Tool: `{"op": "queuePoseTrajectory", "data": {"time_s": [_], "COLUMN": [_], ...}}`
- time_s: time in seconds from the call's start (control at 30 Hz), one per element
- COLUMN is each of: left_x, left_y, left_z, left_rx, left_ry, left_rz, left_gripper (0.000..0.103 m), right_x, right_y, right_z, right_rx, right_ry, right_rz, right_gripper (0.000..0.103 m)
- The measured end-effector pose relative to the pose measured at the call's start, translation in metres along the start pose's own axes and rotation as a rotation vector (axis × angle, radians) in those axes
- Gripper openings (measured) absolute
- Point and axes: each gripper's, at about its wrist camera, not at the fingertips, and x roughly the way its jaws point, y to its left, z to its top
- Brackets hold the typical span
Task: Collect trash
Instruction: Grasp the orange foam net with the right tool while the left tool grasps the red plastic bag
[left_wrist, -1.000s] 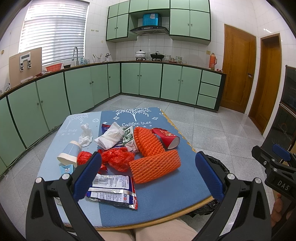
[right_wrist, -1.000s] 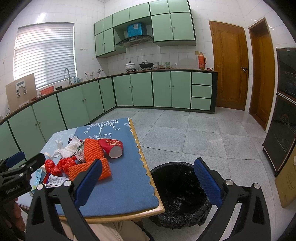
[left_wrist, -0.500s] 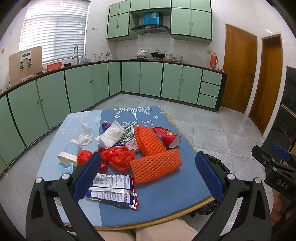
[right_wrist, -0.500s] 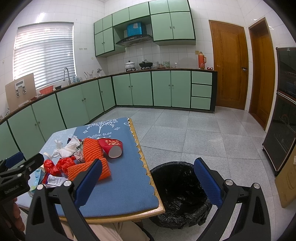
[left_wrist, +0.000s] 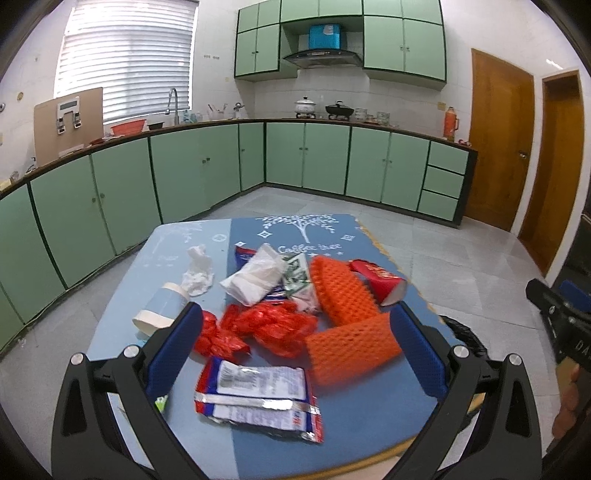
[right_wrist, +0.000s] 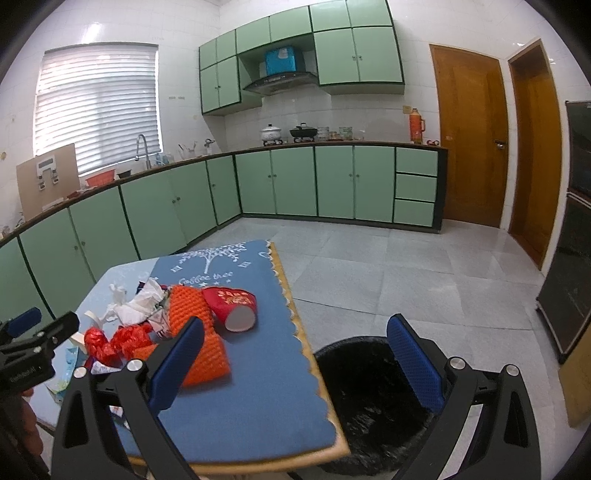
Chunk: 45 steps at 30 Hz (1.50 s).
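Trash sits heaped on the blue table (left_wrist: 354, 413), none of it collected that I can see: orange foam nets (left_wrist: 351, 347), crumpled red wrappers (left_wrist: 269, 326), a snack packet (left_wrist: 258, 397), tissues (left_wrist: 255, 278), a pale paper cup (left_wrist: 162, 308) and a red paper cup (right_wrist: 232, 306). The black-lined bin (right_wrist: 369, 384) stands just beside the table's right edge; I cannot tell its contents. My left tongs (left_wrist: 295, 350) and right tongs (right_wrist: 295, 362) both gape wide, holding nothing. The nearest net's long axis runs roughly left-right; the red cup lies tipped, mouth toward me.
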Motion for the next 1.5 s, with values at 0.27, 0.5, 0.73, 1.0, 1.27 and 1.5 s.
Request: {"op": "queuePoseTrajectory", "data": {"time_s": [0.27, 0.5, 0.73, 1.0, 1.27, 1.5], "left_x": [0.031, 0.048, 0.058, 0.071, 0.075, 0.078], "left_y": [0.024, 0.048, 0.058, 0.065, 0.059, 0.042], "left_z": [-0.008, -0.017, -0.024, -0.030, -0.029, -0.026], "left_rx": [-0.020, -0.050, -0.050, -0.061, -0.055, -0.038], "left_ry": [0.038, 0.068, 0.088, 0.124, 0.134, 0.127], "left_rz": [0.046, 0.102, 0.119, 0.115, 0.105, 0.063], "left_gripper": [0.097, 0.096, 0.096, 0.096, 0.096, 0.096], "right_x": [0.054, 0.089, 0.126, 0.143, 0.134, 0.095], "right_y": [0.022, 0.052, 0.082, 0.094, 0.096, 0.078], "right_z": [-0.016, -0.028, -0.045, -0.065, -0.066, -0.042], "right_rx": [-0.015, -0.069, -0.129, -0.176, -0.197, -0.166], "right_ry": [0.134, 0.200, 0.298, 0.393, 0.398, 0.307], "right_rz": [0.094, 0.184, 0.232, 0.286, 0.367, 0.397], "right_gripper": [0.090, 0.089, 0.089, 0.047, 0.012, 0.011]}}
